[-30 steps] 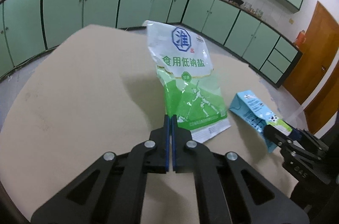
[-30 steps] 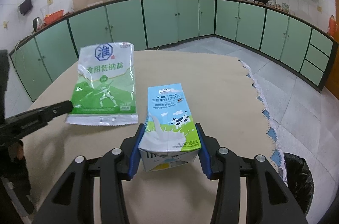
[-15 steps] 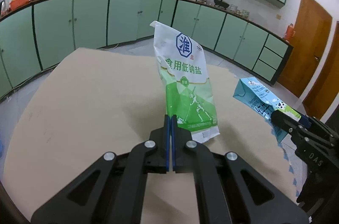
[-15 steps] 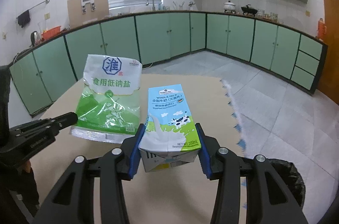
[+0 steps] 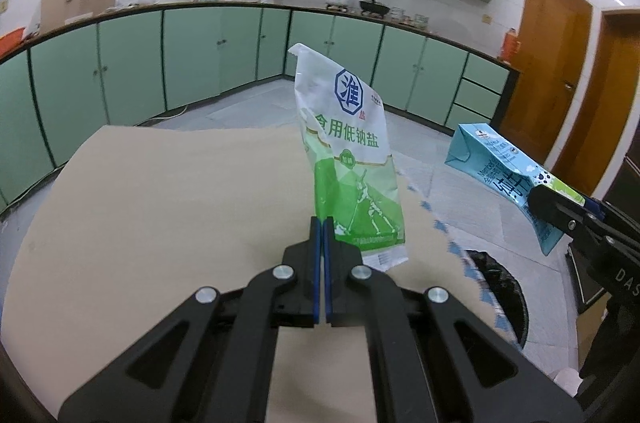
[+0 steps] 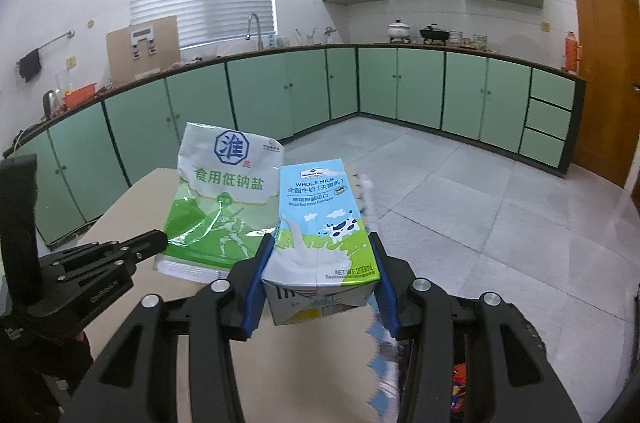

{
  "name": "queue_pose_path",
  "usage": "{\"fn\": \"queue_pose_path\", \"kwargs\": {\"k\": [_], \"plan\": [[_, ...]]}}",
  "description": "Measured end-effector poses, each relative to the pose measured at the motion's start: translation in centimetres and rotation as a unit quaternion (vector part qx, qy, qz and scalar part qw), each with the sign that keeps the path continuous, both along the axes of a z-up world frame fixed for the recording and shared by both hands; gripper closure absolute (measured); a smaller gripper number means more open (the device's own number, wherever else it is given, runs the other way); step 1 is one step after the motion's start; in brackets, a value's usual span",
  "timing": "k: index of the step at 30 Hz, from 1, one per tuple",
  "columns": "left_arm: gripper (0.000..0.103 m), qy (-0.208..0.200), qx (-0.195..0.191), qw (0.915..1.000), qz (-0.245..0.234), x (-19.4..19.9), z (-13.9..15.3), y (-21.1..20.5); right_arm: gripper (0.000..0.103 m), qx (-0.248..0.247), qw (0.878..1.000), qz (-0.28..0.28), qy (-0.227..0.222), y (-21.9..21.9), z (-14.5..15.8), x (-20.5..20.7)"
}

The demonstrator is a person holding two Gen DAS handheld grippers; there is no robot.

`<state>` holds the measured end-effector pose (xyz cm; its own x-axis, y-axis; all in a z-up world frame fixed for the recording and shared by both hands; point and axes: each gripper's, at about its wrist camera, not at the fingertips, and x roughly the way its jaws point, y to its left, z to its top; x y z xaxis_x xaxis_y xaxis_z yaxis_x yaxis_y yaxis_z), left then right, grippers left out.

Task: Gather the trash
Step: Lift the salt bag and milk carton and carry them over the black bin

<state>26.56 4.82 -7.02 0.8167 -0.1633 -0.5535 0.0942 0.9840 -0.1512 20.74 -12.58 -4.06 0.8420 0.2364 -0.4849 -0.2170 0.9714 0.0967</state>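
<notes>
Two pieces of trash held above the table (image 5: 160, 203). Left wrist: left gripper (image 5: 321, 223) pinched on salt bag (image 5: 352, 159), upright. Right wrist: right gripper (image 6: 320, 263) clamping milk carton (image 6: 320, 223), bag just beside.

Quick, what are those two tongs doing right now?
Left tongs: closed on the salt bag.
Right tongs: closed on the milk carton.

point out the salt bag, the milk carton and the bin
salt bag (image 5: 352, 159), left wrist view, on its printed front
milk carton (image 6: 320, 223), right wrist view, on its top face
bin (image 5: 500, 287), left wrist view, on its black liner
</notes>
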Motion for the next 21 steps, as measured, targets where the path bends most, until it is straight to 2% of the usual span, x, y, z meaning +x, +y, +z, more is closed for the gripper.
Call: {"fn": "queue_pose_path", "kwargs": {"k": [21], "plan": [[0.103,-0.025,0.007,0.9943,-0.103,-2.6,0.3,-13.8,0.057,0.008,0.994,-0.113,-0.003,-12.3,0.4,-4.9]]}}
